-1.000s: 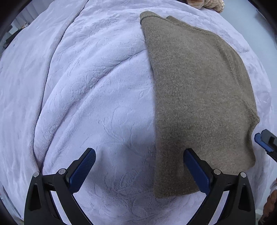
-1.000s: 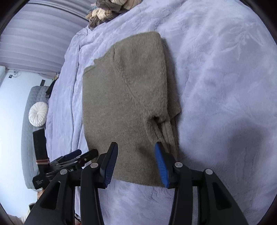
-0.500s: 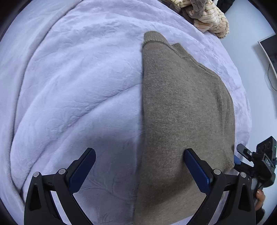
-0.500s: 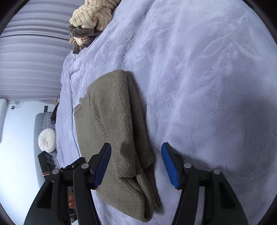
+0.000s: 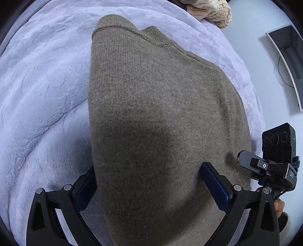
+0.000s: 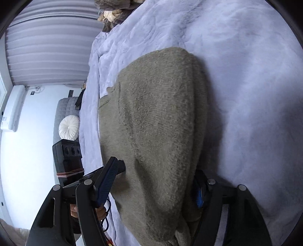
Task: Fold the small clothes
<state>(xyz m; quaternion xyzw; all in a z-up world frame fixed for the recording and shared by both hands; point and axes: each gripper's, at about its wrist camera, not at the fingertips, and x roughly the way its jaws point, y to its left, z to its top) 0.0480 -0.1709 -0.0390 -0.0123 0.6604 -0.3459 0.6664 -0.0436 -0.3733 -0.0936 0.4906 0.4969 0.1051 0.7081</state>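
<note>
An olive-brown knit sweater [image 5: 161, 113] lies folded lengthwise on a lavender plush blanket [image 5: 43, 90]; it also shows in the right wrist view [image 6: 161, 123]. My left gripper [image 5: 149, 181] is open and straddles the sweater's near hem; the cloth sits between the jaws and covers part of the left finger. My right gripper [image 6: 153, 185] is open and straddles the same hem from the other side, with the folded sleeve edge by its right finger. Each gripper shows in the other's view: the right one in the left wrist view [image 5: 272, 166], the left one in the right wrist view [image 6: 72, 162].
A pile of cream and brown clothes [image 5: 212, 11] lies at the far end of the bed, also in the right wrist view [image 6: 113, 13]. A grey chair with a white round cushion [image 6: 68, 127] stands beyond the bed's edge. A dark screen [image 5: 289, 62] hangs on the wall.
Both grippers have moved forward and down onto the sweater's near hem, so the cloth now lies between the jaws of each. The sweater itself has not moved.
</note>
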